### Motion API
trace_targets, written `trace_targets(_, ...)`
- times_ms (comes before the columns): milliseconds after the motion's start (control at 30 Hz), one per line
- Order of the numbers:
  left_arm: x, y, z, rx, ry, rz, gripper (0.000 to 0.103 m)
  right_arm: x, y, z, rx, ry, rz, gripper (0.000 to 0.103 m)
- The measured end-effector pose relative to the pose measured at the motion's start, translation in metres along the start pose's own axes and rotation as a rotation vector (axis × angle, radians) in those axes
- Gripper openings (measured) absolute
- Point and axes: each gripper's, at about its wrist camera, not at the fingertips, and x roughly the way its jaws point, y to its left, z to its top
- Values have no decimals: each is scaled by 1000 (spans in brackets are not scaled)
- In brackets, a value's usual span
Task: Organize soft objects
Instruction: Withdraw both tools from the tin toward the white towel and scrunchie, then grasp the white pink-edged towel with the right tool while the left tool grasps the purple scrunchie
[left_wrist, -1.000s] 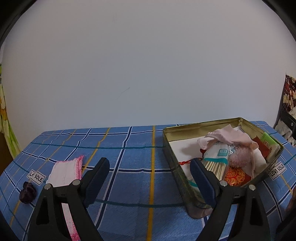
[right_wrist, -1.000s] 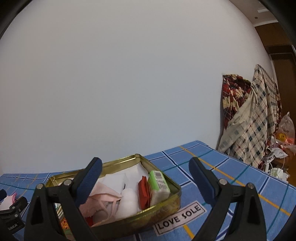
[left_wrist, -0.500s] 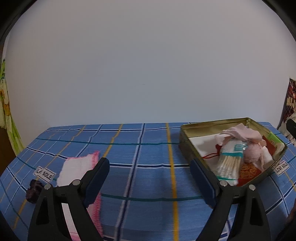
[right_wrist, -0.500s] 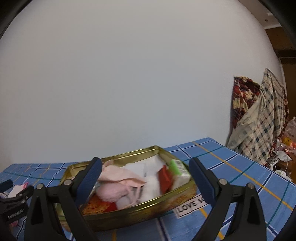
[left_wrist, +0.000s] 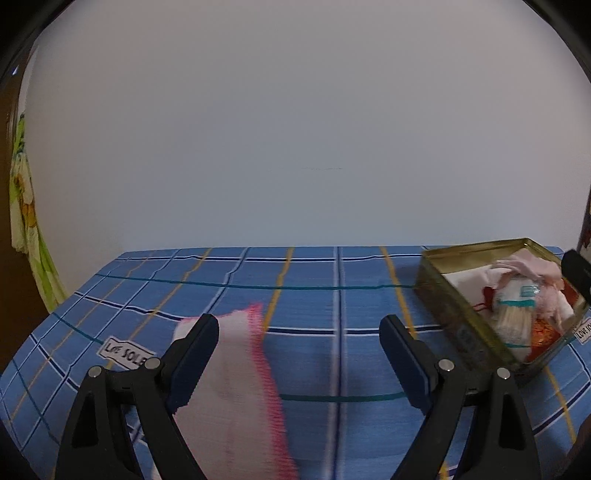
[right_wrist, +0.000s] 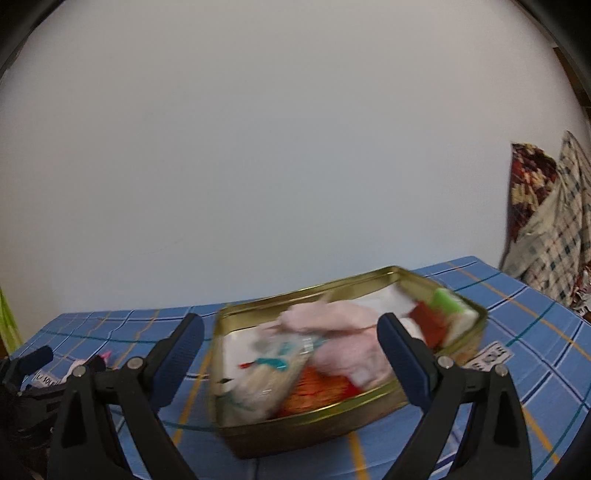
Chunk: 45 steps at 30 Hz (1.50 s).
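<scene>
The left gripper (left_wrist: 301, 336) hangs above the tabletop (left_wrist: 325, 306) with its fingers (left_wrist: 195, 350) spread wide and nothing between them. Just beneath and partly behind its left finger lies a white cloth with a pink stitched edge (left_wrist: 236, 373), flat on the blue plaid tablecloth (left_wrist: 314, 269) toward the near left part of the tabletop. A white label with dark lettering (left_wrist: 123, 350) shows on the tablecloth just left of that cloth. Toward the right edge stands a gold tin box (left_wrist: 448, 314), open at the top, with pale pink fabric, a bundle of cotton swabs and red items inside it; it sits well apart from the cloth.

The right gripper (right_wrist: 291, 339) also has its fingers (right_wrist: 402, 354) wide apart and holds nothing. It hovers over the near side of the gold tin box (right_wrist: 317, 424), whose contents appear blurred: a soft pink fabric (right_wrist: 343, 332) lies across the middle, a clear packet of cotton swabs (right_wrist: 269, 373) at the near left, something red and orange (right_wrist: 321, 391) beneath, and a green and white pack (right_wrist: 452, 306) at the far right corner. At the left edge of this view the white cloth (right_wrist: 79, 363) shows small beside the dark body of the left gripper. Checked and patterned fabrics (right_wrist: 550, 229) hang beyond the tabletop's right edge, against a plain white wall (right_wrist: 277, 147).
</scene>
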Motion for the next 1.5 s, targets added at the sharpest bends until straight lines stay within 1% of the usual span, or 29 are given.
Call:
trace_targets(200, 3, 29, -2, -3, 3, 31, 90, 7, 33, -7, -14, 32, 62, 97)
trace_targets(367, 10, 51, -3, -18, 25, 47, 90, 15, 60, -11, -33, 56, 106, 97)
trace_targets(533, 17, 69, -3, -4, 43, 69, 91, 26, 82, -16, -38, 103, 154, 97)
trace_targets(733, 31, 97, -4, -2, 98, 85, 91, 36, 102, -21, -61, 151, 205, 97)
trace_targets(900, 40, 132, -5, -43, 135, 122, 90, 43, 118, -28, -75, 216, 242, 97)
trace_targets(967, 44, 148, -5, -79, 152, 132, 90, 48, 126, -30, -89, 251, 258, 97)
trace_targets(1133, 53, 199, -9, -241, 201, 141, 90, 58, 148, -37, -126, 325, 306, 96)
trace_targets(1200, 53, 218, -12, -302, 206, 151, 90, 62, 159, -41, -157, 360, 322, 94)
trace_targets(1300, 49, 235, -14, -358, 201, 169, 90, 66, 173, -46, -181, 392, 350, 92)
trace_targets(1400, 47, 240, -15, -369, 202, 177, 90, 72, 184, -53, -194, 431, 369, 92)
trace_targets(1500, 47, 233, -15, -334, 209, 180, 90, 80, 198, -60, -202, 478, 371, 92)
